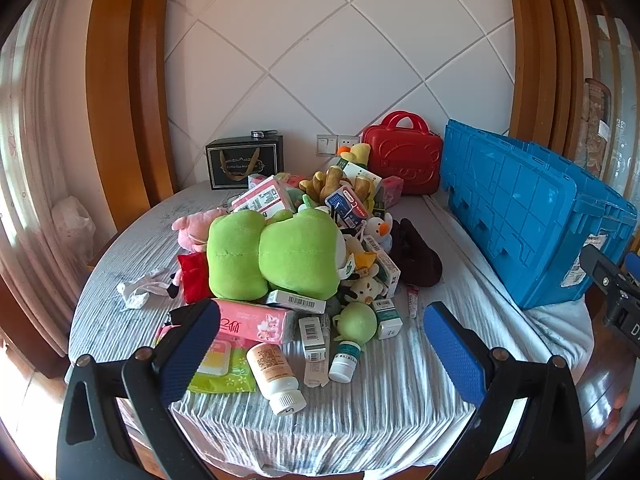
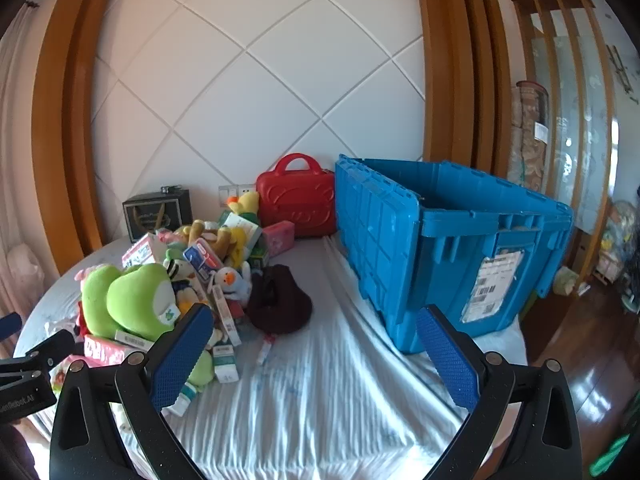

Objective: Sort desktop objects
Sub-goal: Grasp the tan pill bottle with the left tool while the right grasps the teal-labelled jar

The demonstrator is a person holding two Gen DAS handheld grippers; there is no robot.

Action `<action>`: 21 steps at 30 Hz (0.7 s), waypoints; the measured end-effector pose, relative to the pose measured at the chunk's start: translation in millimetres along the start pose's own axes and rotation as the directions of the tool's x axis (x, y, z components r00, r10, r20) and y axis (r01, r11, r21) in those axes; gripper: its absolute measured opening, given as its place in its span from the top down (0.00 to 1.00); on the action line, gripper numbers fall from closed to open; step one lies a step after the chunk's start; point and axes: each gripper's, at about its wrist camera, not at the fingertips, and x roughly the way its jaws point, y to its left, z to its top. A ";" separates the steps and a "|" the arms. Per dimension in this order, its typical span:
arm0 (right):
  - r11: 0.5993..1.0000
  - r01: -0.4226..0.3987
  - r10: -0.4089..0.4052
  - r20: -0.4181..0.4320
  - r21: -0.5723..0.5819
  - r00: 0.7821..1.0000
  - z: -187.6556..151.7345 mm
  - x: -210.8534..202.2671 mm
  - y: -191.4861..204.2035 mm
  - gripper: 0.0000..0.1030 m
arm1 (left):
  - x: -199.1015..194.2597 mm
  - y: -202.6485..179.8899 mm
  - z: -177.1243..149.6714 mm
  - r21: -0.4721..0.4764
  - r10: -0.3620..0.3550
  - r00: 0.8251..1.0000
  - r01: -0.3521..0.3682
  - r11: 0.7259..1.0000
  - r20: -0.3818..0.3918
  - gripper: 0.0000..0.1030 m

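Barely begun — pile (image 1: 304, 256) unsorted at frame centre.
Left gripper (image 1: 320, 344) and right gripper (image 2: 316, 352) both spread, empty; blue crate (image 2: 452, 248) waits at right — apparently nothing placed.

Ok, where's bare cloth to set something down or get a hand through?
Free: the strip between the pile and the blue crate, widening toward the near edge. Also left of the frog, around the white rag. Crowded: the pile itself, bottles spilling forward.

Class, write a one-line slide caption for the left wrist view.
Open left tongs hover before a heap of plush toys, with a green frog plush on top, and medicine boxes, blue crate alongside.
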 end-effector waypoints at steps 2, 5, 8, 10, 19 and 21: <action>1.000 -0.003 0.003 -0.004 -0.004 1.000 -0.7 1.9 0.8 0.00 | 1.1 2.3 -0.4 -0.001 0.006 1.000 -0.006 1.000 -0.001 0.00; 1.000 -0.015 0.015 -0.016 -0.010 1.000 -1.7 7.2 2.6 0.00 | 5.0 8.6 -1.8 0.001 0.030 1.000 -0.030 1.000 -0.008 0.00; 0.999 -0.037 0.036 -0.034 -0.026 0.999 -4.2 16.1 8.2 0.00 | 11.0 24.3 -3.5 -0.016 0.070 0.997 -0.070 0.997 -0.018 0.00; 0.998 -0.055 0.053 -0.055 -0.033 0.997 -7.2 25.3 14.1 0.00 | 16.9 38.2 -5.6 -0.026 0.101 0.994 -0.102 0.994 -0.031 0.00; 0.987 -0.160 0.146 -0.287 -0.027 0.947 -42.4 103.4 65.5 0.00 | 90.3 93.1 -36.9 -0.013 0.148 0.965 -0.155 0.988 -0.216 0.02; 0.983 -0.180 0.161 -0.345 -0.025 0.925 -52.9 120.4 79.1 0.00 | 111.9 93.5 -50.8 -0.024 0.118 0.952 -0.130 0.991 -0.281 0.10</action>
